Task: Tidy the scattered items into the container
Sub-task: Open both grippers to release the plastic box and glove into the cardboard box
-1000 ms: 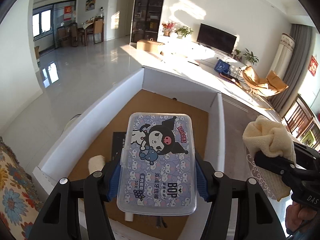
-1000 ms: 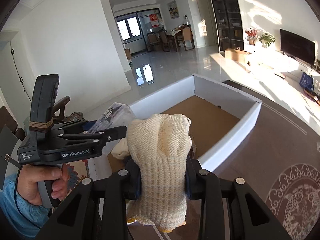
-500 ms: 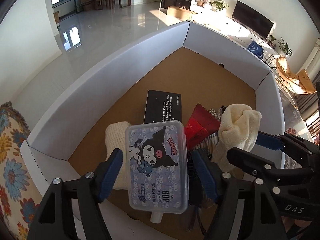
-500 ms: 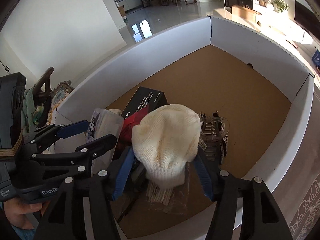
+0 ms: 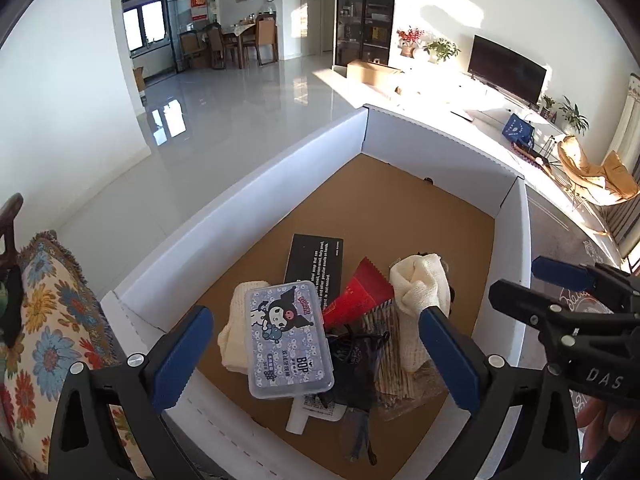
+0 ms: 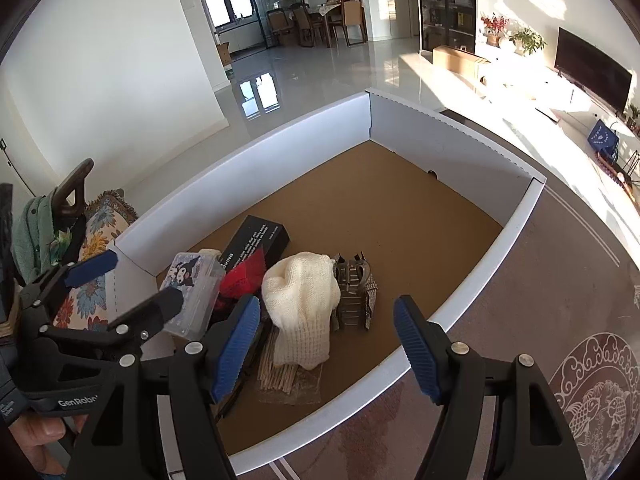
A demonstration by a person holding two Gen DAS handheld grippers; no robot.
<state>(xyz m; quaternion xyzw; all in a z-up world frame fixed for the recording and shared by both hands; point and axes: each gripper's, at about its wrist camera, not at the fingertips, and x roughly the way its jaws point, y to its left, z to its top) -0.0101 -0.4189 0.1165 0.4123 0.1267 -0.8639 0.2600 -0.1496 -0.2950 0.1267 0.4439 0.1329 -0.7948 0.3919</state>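
Release step done: my left gripper [image 5: 316, 356] and right gripper [image 6: 326, 344], jaws just opened, hold nothing. Floss case [image 5: 288, 340] and knit glove [image 6: 302, 304] lie inside the box [image 6: 256, 168]. Next I withdraw and seek remaining items.

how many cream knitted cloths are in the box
2: one cream cloth lies on the bundle of sticks at the right, the other is tucked under the cartoon case. More could be buried.

My left gripper [image 5: 316, 356] fills the bottom of its view, jaws spread wide and just opened further, nothing pressed between the pads. My right gripper [image 6: 328, 344] points downward too, jaws just opened and empty. Fingers of my left hand [image 6: 40, 434] curl round the handle, lower left.
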